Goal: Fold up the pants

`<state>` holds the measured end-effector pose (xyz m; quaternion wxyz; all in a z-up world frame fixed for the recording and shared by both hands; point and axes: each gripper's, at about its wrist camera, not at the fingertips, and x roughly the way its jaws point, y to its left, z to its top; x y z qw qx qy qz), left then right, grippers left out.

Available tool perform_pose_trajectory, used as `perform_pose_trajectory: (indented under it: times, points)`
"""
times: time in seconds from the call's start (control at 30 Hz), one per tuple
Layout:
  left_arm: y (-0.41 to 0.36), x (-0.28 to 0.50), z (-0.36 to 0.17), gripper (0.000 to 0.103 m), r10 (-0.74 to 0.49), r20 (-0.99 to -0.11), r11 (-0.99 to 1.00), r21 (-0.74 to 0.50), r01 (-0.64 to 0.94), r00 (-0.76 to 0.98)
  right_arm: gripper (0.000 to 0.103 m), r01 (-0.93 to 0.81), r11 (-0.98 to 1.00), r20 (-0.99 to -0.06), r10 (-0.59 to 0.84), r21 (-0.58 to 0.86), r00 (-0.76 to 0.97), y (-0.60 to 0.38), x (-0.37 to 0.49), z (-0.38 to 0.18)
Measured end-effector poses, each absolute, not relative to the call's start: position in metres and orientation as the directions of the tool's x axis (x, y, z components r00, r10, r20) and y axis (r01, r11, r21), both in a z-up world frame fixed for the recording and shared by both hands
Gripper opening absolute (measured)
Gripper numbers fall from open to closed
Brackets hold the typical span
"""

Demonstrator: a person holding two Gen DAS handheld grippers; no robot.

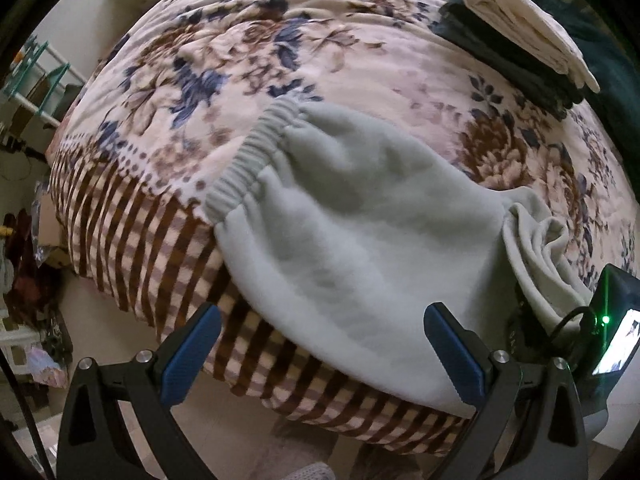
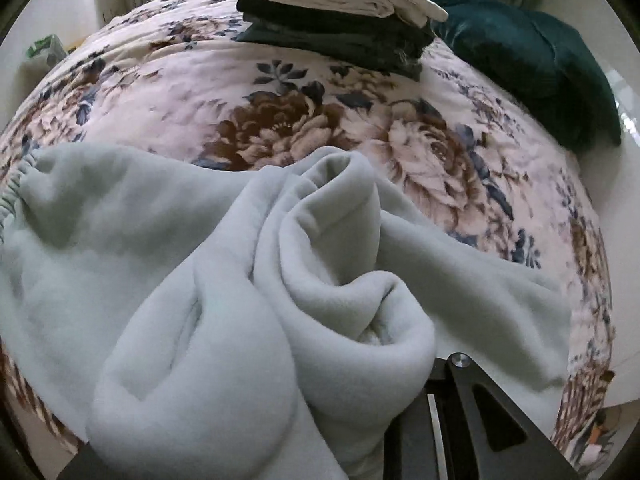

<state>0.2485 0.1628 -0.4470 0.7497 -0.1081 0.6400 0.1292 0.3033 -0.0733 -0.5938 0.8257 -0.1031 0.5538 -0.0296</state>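
Observation:
Pale grey-green fleece pants (image 1: 352, 216) lie on the flowered bedspread (image 1: 248, 52), ribbed waistband (image 1: 252, 156) to the left, seat hanging over the bed's front edge. My left gripper (image 1: 320, 340) is open and empty, its blue pads (image 1: 192, 356) on either side of the pants' lower edge. The right gripper's body (image 1: 612, 332) shows at the right by the bunched legs. In the right wrist view the pants' legs (image 2: 320, 280) are bunched in thick folds covering the fingers of my right gripper (image 2: 352, 420); it appears shut on the fabric.
A stack of folded clothes, dark ones under a cream one (image 2: 340, 4), sits at the far side of the bed. A dark teal cushion (image 2: 532, 64) lies to its right. Shelves and clutter (image 1: 36, 92) stand left of the bed.

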Motion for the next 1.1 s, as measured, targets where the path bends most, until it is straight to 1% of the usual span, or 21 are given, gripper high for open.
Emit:
perform_pose_trajectory:
  times: [0.03,0.07,0.1,0.13,0.17,0.2,0.3,0.37,0.43,0.53,0.67,0.73,0.8,0.9,0.97,1.03,1.1]
  points:
    - [0.160,0.251,-0.447,0.103,0.052,-0.987,0.945,0.000,-0.328,0.151,0.028,-0.072,0.980,-0.916,-0.148,-0.188,0.372,-0.075,0.304,-0.595]
    - [0.158,0.252,-0.447,0.103,0.050,-0.987,0.946,-0.002,-0.325,0.152,0.029,-0.088,0.979,-0.926,-0.144,-0.186,0.349,-0.075,0.306,-0.600]
    - [0.154,0.254,-0.447,0.103,0.052,-0.987,0.946,0.000,-0.325,0.151,0.029,-0.100,0.981,-0.936,-0.125,-0.167,0.330,-0.077,0.308,-0.603]
    - [0.152,0.256,-0.446,0.103,0.051,-0.987,0.945,-0.002,-0.328,0.153,0.026,-0.080,0.990,-0.938,-0.085,-0.118,0.337,-0.084,0.308,-0.600]
    - [0.149,0.258,-0.445,0.103,0.044,-0.986,0.945,-0.011,-0.326,0.161,0.023,-0.023,0.999,-0.932,-0.030,-0.041,0.361,-0.102,0.309,-0.587]
    - [0.147,0.259,-0.444,0.103,0.042,-0.985,0.947,-0.013,-0.321,0.164,0.023,0.040,0.999,-0.922,0.018,0.036,0.386,-0.126,0.309,-0.570]
    - [0.131,0.266,-0.439,0.103,0.037,-0.982,0.956,-0.020,-0.293,0.187,0.023,0.195,0.965,-0.882,0.066,0.175,0.466,-0.208,0.301,-0.520]
    - [0.107,0.273,-0.439,0.103,0.036,-0.978,0.968,-0.016,-0.249,0.205,0.023,0.310,0.922,-0.850,0.039,0.234,0.525,-0.288,0.281,-0.489]
    - [0.081,0.278,-0.442,0.103,0.020,-0.977,0.977,-0.026,-0.211,0.214,0.023,0.397,0.878,-0.842,0.013,0.268,0.540,-0.350,0.263,-0.478]
    - [0.029,0.282,-0.453,0.103,-0.040,-0.978,0.985,-0.073,-0.155,0.206,0.023,0.538,0.768,-0.829,-0.016,0.349,0.560,-0.455,0.224,-0.487]
    - [-0.051,0.278,-0.468,0.103,-0.095,-0.979,0.992,-0.108,-0.060,0.180,0.023,0.643,0.599,-0.781,-0.044,0.478,0.622,-0.552,0.170,-0.504]
    - [-0.089,0.276,-0.473,0.103,-0.113,-0.980,0.993,-0.118,-0.018,0.165,0.023,0.655,0.518,-0.738,-0.067,0.550,0.672,-0.591,0.145,-0.501]
    - [-0.118,0.273,-0.477,0.103,-0.121,-0.981,0.993,-0.120,0.014,0.152,0.023,0.628,0.473,-0.680,-0.079,0.618,0.729,-0.623,0.125,-0.496]
    - [-0.161,0.269,-0.481,0.103,-0.125,-0.982,0.991,-0.116,0.072,0.144,0.023,0.595,0.464,-0.639,-0.077,0.657,0.765,-0.660,0.113,-0.491]
    - [-0.179,0.268,-0.482,0.103,-0.121,-0.983,0.989,-0.108,0.100,0.141,0.023,0.555,0.468,-0.612,-0.040,0.687,0.790,-0.676,0.111,-0.494]
    - [-0.194,0.265,-0.484,0.103,-0.114,-0.984,0.988,-0.098,0.122,0.138,0.023,0.532,0.508,-0.615,-0.004,0.678,0.788,-0.688,0.112,-0.499]
    - [-0.206,0.263,-0.487,0.103,-0.099,-0.985,0.986,-0.078,0.149,0.142,0.023,0.549,0.528,-0.653,0.013,0.648,0.757,-0.694,0.116,-0.516]
